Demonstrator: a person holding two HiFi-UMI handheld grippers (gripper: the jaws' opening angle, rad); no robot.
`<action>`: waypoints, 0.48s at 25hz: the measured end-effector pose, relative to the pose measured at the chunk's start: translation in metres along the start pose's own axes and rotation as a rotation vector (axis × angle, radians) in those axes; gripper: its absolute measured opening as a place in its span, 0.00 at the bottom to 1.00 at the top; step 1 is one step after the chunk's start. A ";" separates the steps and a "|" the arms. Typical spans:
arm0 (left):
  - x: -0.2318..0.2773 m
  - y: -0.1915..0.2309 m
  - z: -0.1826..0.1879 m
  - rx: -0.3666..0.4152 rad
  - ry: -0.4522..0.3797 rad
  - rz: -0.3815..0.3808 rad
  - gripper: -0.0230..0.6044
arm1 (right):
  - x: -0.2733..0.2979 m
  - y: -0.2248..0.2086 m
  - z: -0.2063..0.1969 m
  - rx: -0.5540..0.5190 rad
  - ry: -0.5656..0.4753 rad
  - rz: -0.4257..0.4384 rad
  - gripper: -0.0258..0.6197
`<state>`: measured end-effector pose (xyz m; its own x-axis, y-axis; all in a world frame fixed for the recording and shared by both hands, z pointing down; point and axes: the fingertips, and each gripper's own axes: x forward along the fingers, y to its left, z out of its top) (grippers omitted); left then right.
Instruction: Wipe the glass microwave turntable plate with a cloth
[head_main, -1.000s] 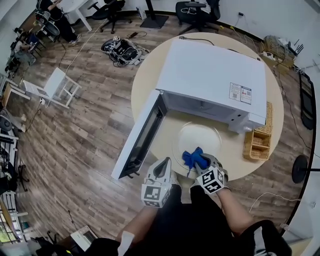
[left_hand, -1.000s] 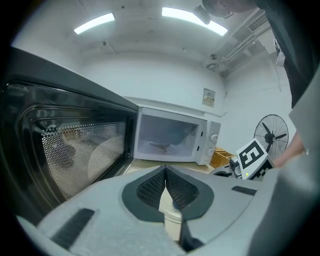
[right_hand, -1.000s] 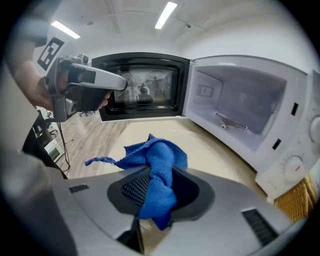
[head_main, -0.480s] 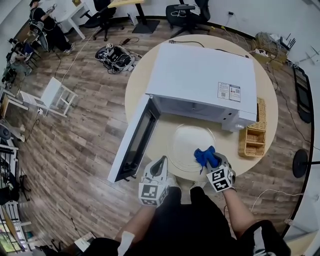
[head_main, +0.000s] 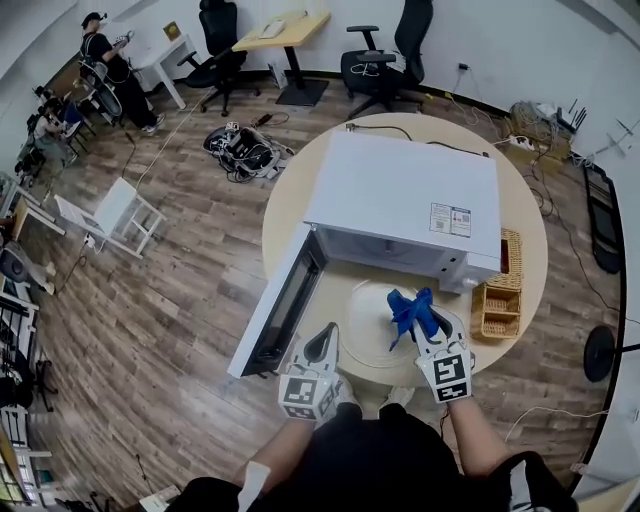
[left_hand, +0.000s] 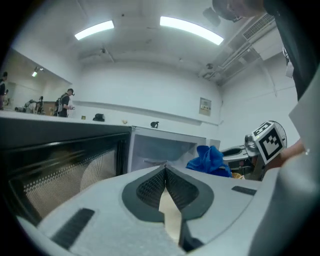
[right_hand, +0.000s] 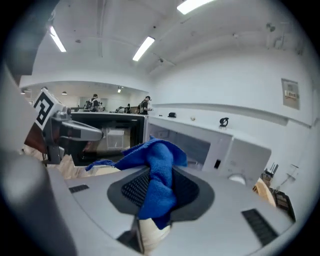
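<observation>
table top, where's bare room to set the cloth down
Bare table shows left of the microwave, between its side and the rim, and right of it behind the wicker basket. The front is crowded: open door, glass plate and basket.

Open microwave door and basket flank the plate.

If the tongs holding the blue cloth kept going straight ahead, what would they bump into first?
Probably the microwave, at its open front near the button panel. The right tongs, shut on the cloth, point at it over the glass plate; depth is hard to judge.
</observation>
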<state>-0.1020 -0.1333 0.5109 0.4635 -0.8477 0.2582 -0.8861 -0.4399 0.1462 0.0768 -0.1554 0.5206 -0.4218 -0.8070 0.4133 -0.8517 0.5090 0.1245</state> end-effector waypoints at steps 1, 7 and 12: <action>0.003 0.000 0.008 0.006 -0.017 -0.001 0.05 | -0.004 -0.005 0.018 -0.004 -0.037 -0.012 0.20; 0.012 -0.005 0.053 0.054 -0.102 -0.015 0.05 | -0.036 -0.027 0.096 -0.020 -0.222 -0.068 0.19; 0.009 0.001 0.090 0.050 -0.172 0.011 0.05 | -0.057 -0.037 0.126 -0.057 -0.287 -0.120 0.17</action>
<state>-0.0995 -0.1681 0.4273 0.4493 -0.8886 0.0919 -0.8923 -0.4412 0.0957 0.0930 -0.1661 0.3792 -0.3968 -0.9098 0.1220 -0.8855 0.4144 0.2103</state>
